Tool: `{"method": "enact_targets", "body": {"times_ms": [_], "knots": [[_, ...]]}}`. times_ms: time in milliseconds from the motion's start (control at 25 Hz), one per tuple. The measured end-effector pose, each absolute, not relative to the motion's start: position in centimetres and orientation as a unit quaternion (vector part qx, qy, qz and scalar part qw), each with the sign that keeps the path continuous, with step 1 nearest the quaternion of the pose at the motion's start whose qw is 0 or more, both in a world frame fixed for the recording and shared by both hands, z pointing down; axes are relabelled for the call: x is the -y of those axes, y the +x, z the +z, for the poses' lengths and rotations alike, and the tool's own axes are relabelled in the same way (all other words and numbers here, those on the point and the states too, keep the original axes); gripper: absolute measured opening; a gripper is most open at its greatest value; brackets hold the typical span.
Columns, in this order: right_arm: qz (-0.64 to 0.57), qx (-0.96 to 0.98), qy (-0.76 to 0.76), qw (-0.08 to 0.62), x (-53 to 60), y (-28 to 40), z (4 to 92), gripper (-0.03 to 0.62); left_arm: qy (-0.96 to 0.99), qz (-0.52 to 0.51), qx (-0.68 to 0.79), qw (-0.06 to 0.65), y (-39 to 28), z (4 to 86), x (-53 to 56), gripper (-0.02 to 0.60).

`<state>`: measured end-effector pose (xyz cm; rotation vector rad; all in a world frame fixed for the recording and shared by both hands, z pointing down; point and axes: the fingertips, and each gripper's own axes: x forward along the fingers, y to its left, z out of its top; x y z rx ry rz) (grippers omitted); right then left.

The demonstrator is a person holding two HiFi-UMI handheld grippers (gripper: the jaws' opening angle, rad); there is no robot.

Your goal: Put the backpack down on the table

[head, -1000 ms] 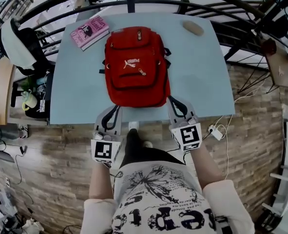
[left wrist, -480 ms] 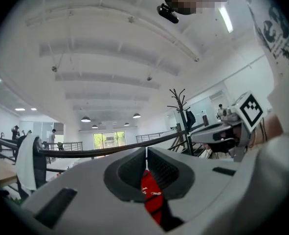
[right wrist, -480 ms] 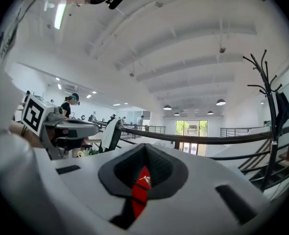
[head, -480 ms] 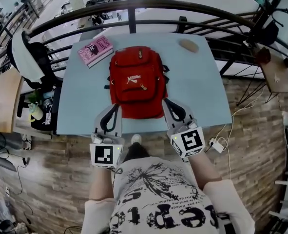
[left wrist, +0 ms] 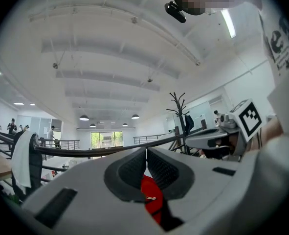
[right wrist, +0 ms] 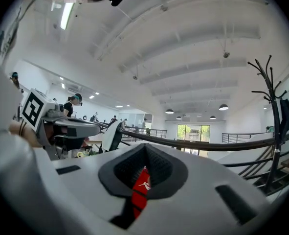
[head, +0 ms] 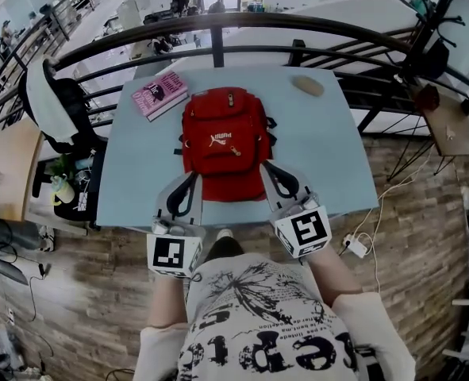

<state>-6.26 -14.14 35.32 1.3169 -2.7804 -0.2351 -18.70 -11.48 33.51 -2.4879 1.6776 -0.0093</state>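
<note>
Both grippers have come up off the table level since a second ago, and the whole table (head: 317,161) now looks smaller beneath them; the red backpack (head: 222,137) has not shifted on it. It lies flat with its front face and white logo up, along the middle of the table, its top toward the far edge and its bottom close to the near edge. The left gripper (head: 191,175) and right gripper (head: 267,167) hang level over the near edge, their tips overlapping the backpack's two near corners as seen from the head view. In each gripper view the jaws are pressed together at the tips with nothing caught between them; only a sliver of red shows through the gap behind the pads. A pink book (head: 160,95) sits at the far left corner, and a tan oval lump (head: 308,86) sits at the far right corner, both well apart from the backpack. A dark railing (head: 218,32) curves past the far edge.
</note>
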Motion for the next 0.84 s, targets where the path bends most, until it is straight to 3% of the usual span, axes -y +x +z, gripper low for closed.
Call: {"method": "enact_targets", "body": {"times_ms": [840], "knots": [[-0.07,0.891,0.448,0.031,15.3,-5.6,36.3,-0.009,-0.825,-0.004,-0.562,0.056,-19.1,34.6,12.7,0.014]]}}
